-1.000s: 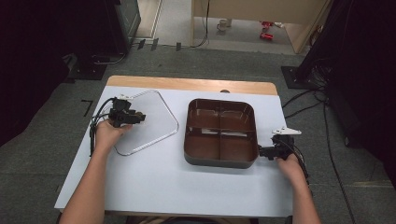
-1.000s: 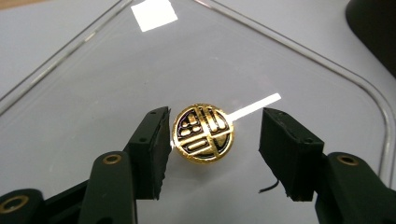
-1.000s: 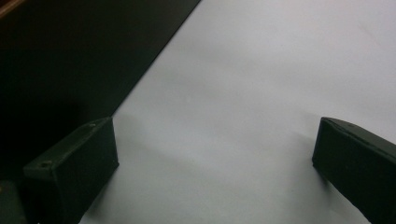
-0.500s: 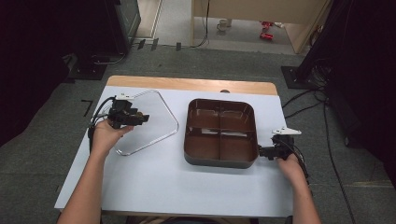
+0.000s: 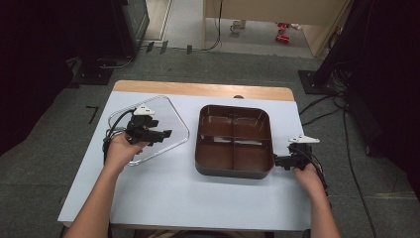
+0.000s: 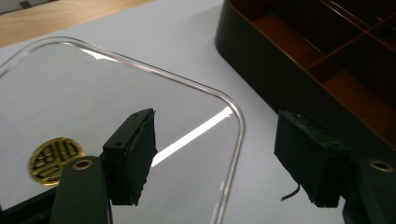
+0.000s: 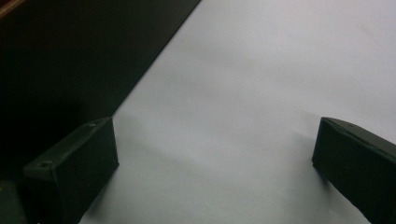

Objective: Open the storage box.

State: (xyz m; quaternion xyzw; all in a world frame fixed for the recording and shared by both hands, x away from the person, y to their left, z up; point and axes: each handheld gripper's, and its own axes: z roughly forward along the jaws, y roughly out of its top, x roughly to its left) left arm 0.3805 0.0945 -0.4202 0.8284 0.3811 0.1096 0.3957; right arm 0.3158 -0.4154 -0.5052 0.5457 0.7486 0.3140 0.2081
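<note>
A clear plastic lid (image 5: 171, 116) with a gold sticker (image 6: 53, 154) lies flat on the white table, left of a brown compartment tray (image 5: 233, 173). My left gripper (image 5: 166, 134) hovers over the lid's right part, pointing toward the tray. Its jaws have just been opening and stand apart above the lid (image 6: 70, 93), gripping nothing; the lid's rounded corner runs below the gap (image 6: 222, 158). My right gripper (image 5: 277, 161) rests by the tray's near right corner. It is open (image 7: 215, 168) over bare table, with the tray's dark wall (image 7: 70, 60) just to one side.
The tray's several compartments hold nothing. A strip of wooden tabletop (image 5: 198, 89) runs along the far edge. Beyond it are grey floor, cables and dark equipment. White table surface (image 5: 198, 203) stretches in front of the tray.
My left gripper has shifted to the right over the lid, toward the tray, and its jaws have spread wider. The lid, the tray and the right gripper have stayed put.
</note>
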